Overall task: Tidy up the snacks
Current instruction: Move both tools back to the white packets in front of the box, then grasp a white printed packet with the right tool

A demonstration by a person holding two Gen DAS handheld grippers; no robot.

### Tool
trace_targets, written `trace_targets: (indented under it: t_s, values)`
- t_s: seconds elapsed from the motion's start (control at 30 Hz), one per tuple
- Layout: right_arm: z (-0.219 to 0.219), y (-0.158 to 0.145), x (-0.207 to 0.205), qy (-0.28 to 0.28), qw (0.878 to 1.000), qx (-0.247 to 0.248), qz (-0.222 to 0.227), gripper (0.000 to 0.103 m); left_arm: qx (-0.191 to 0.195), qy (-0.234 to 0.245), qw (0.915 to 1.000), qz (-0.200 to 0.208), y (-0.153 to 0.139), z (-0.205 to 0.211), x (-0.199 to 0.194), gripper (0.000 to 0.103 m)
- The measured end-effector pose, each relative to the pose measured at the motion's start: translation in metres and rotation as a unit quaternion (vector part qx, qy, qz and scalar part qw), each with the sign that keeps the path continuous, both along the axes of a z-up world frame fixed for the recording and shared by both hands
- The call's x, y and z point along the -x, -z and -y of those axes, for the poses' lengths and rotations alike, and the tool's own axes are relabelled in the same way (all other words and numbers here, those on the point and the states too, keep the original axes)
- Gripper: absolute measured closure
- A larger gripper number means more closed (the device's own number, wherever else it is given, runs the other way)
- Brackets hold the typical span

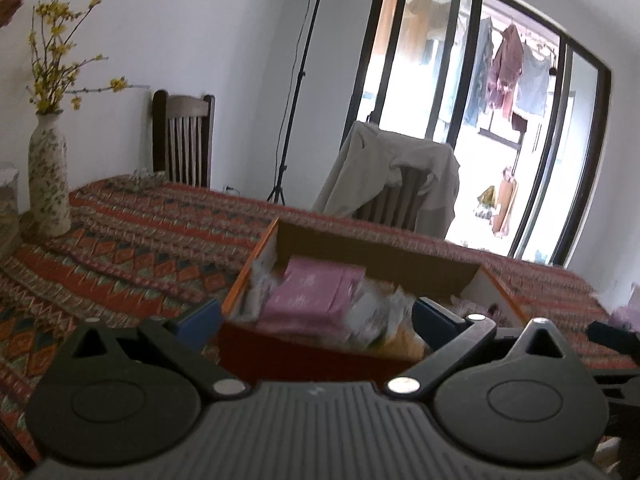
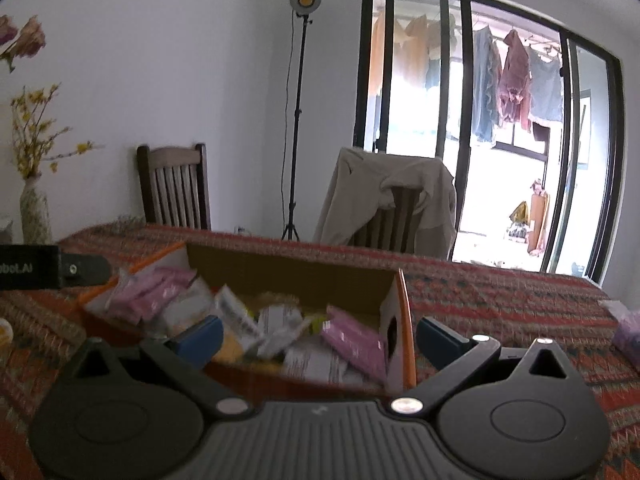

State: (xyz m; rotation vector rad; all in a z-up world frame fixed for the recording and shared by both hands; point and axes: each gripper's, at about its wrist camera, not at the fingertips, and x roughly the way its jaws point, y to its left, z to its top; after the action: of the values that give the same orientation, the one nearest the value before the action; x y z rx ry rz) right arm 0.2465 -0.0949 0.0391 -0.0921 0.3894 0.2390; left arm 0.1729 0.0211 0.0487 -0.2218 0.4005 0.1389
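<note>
An open cardboard box [image 1: 360, 248] with orange edges sits on the patterned tablecloth; it also shows in the right wrist view [image 2: 304, 276]. It holds several snack packets: pink packets [image 1: 312, 292] [image 2: 352, 340] and white and yellow ones [image 2: 276, 324]. My left gripper [image 1: 316, 320] is open and empty, its blue fingertips [image 1: 200, 320] wide apart just in front of the box's near wall. My right gripper [image 2: 320, 336] is open and empty, with its fingers straddling the box's right wall. The left gripper's body [image 2: 48, 270] shows at the left of the right wrist view.
A flowered vase [image 1: 48, 176] with yellow blossoms stands at the table's left. Two wooden chairs [image 1: 184, 140] stand behind the table, one draped with a beige jacket [image 1: 400, 172]. A lamp tripod [image 1: 292, 100] and a glass door are behind. A pink packet [image 2: 628, 336] lies at the right.
</note>
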Motion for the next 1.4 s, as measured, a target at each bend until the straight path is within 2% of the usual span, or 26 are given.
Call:
trace_targets:
  t_s: [0.17,0.4,0.63,0.97,1.03,1.1,1.17,1.4]
  values:
    - [0.008,0.018,0.026,0.005,1.0,0.011,-0.026,0.0,-0.012,0.006,0.9993,-0.035,0.024,-0.008,0.019,0.0]
    - [0.024,0.041,0.049,0.014,0.997,-0.005,-0.07,0.0,-0.013,0.013,0.9967,-0.079,0.059,-0.016,0.037,0.0]
    - [0.029,0.058,0.058,0.02,0.994,-0.013,-0.108,0.0,-0.015,0.022,0.9967,-0.077,0.069,-0.014,0.043,0.0]
    - [0.013,0.065,0.047,0.012,0.99,-0.024,-0.136,0.0,-0.005,0.024,0.9965,-0.079,0.071,-0.015,0.042,0.0]
    - [0.01,0.067,0.044,0.011,0.99,-0.025,-0.142,0.005,-0.005,0.024,0.9967,-0.078,0.071,-0.015,0.043,0.0]
    - [0.008,0.069,0.043,0.007,0.989,-0.027,-0.147,0.019,-0.004,0.024,0.9967,-0.077,0.071,-0.015,0.043,0.0]
    - [0.007,0.071,0.042,0.001,0.988,-0.029,-0.151,0.025,-0.002,0.023,0.9968,-0.077,0.071,-0.016,0.042,0.0]
    - [0.002,0.073,0.043,-0.013,0.988,-0.021,-0.149,0.03,-0.002,0.021,0.9968,-0.077,0.071,-0.016,0.042,0.0]
